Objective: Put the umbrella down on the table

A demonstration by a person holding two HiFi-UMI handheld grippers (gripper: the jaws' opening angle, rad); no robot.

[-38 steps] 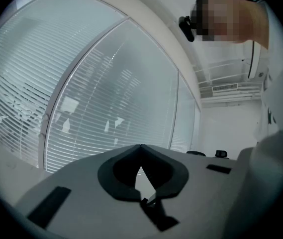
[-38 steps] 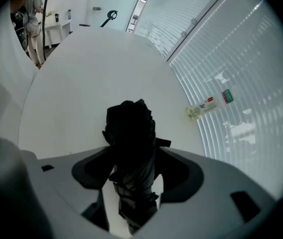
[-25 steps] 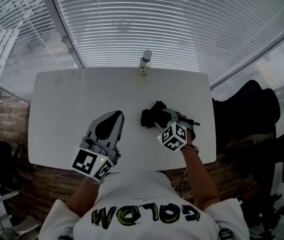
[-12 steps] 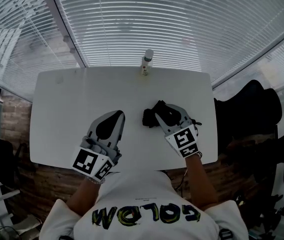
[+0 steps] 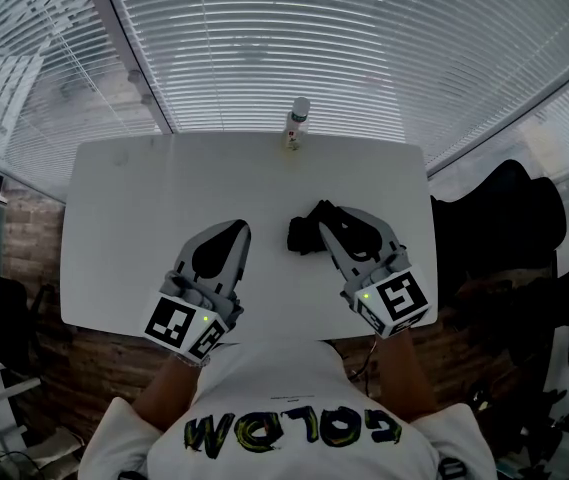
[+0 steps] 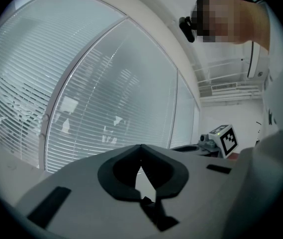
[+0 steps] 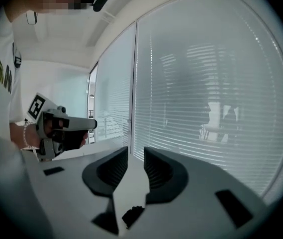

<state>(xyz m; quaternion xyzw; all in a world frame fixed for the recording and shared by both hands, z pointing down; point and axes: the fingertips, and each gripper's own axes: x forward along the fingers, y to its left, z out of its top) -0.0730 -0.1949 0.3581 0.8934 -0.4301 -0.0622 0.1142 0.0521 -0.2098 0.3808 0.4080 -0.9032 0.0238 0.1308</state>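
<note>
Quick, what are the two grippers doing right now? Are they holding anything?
Left gripper: closed, empty.
Right gripper: jaws closing, a small gap showing, nothing between them; the umbrella lies on the table.

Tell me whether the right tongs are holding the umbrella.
No: the right tongs, closing, have nothing between them; the umbrella lies on the table.
</note>
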